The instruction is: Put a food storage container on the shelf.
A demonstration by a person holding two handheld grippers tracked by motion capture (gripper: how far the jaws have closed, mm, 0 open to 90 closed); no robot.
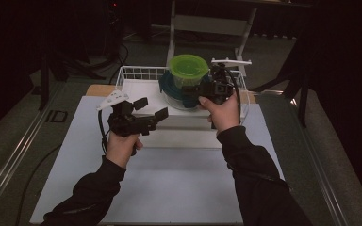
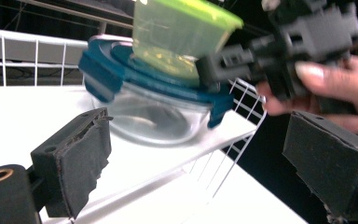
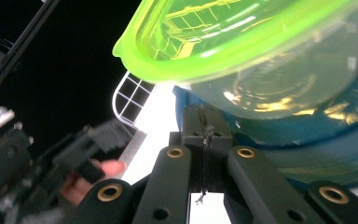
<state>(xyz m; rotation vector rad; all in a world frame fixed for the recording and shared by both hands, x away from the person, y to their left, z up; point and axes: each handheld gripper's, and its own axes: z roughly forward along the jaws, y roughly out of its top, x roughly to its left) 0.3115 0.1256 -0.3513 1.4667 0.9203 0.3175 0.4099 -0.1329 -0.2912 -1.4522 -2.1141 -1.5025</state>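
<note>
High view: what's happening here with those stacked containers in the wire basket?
A person works at a white table with a gripper in each hand. In the white wire basket, a green-lidded container sits on a glass container with a blue lid. The right gripper is at that stack with its jaws shut; what they pinch is hard to tell. The left gripper is open and holds nothing, just in front of the basket.

Dark room, black surroundings; grey floor point(image 1: 23, 141) left and right of frame; white tabletop point(image 1: 169, 183) at centre; pale metal stand point(image 1: 207, 26) at upper centre; black cables point(image 1: 118, 56) at upper left
</note>
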